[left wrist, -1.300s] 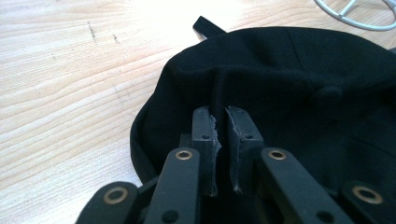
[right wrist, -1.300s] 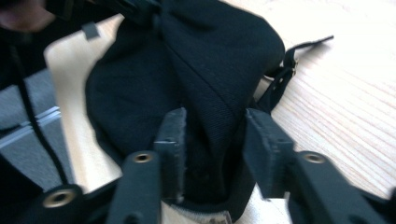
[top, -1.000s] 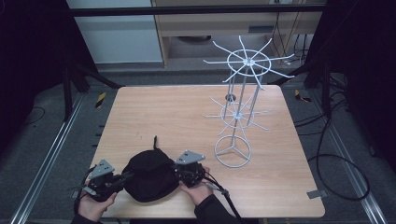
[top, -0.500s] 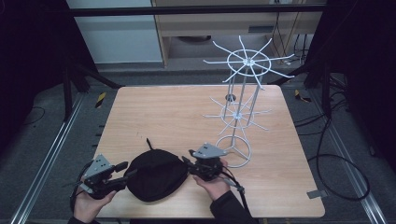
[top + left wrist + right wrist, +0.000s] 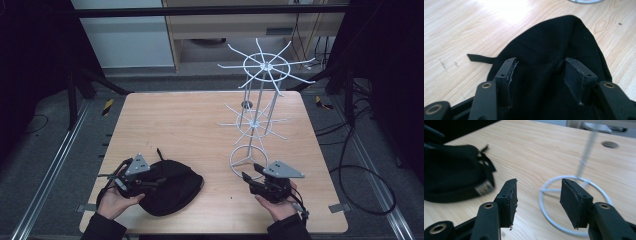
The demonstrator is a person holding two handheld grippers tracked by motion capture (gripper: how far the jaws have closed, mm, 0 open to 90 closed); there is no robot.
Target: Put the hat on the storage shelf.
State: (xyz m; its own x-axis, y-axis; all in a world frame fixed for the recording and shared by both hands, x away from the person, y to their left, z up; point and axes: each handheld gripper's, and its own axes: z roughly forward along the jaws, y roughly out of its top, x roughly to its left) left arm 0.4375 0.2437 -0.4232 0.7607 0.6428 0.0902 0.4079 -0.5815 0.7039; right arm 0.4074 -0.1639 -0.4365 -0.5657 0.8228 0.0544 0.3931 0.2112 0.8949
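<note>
A black cap lies on the wooden table near its front left; a strap tab sticks out at its side. My left gripper rests over the cap's left part, open, with black fabric lying between and beyond the jaws. My right gripper is open and holds nothing, at the front right just before the ring base of a white wire rack. In the right gripper view that ring base lies beyond the open gripper, and the cap is off to the left.
The rack's thin pole rises from the ring, with two tiers of spokes spreading above the table's right half. A round hole is set in the tabletop behind it. Bare wood covers the middle and back left.
My right gripper has left the cap and moved right to the rack's base. My left gripper has shifted right onto the cap.
</note>
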